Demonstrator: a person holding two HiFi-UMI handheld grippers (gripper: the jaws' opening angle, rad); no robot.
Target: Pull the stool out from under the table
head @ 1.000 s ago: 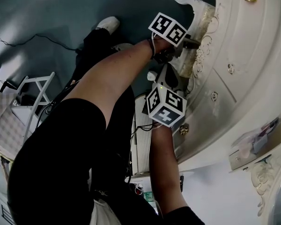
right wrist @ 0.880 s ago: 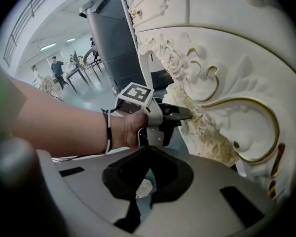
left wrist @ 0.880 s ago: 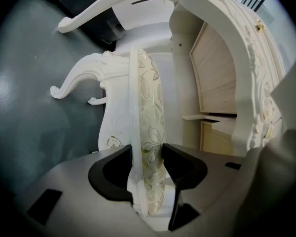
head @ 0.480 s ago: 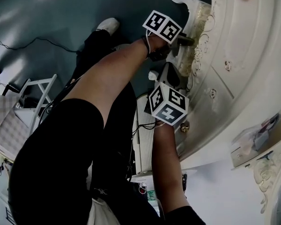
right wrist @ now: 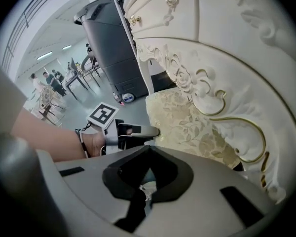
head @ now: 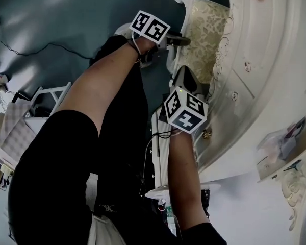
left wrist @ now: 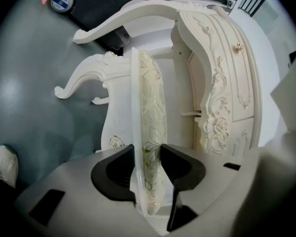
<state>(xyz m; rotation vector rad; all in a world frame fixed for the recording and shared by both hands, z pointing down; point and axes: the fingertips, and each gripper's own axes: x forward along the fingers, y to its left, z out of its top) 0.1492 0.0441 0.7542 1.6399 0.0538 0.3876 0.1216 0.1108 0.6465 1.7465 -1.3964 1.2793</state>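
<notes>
The white carved stool (head: 201,27) has a cream cushion with gold leaf patterns and curly legs. In the head view it sits at the top middle. Its seat pokes partly out from under the white bench with gold swirls (head: 260,60). It stands on the grey-blue floor (head: 51,14).

The left gripper (left wrist: 147,154) has just been closing. Its jaws now pinch the edge of the seat, one on the white frame and one on the cushion. The right gripper (right wrist: 148,154) is near the middle of the head view, just beside the cushion. Its jaws are together and hold nothing.
</notes>
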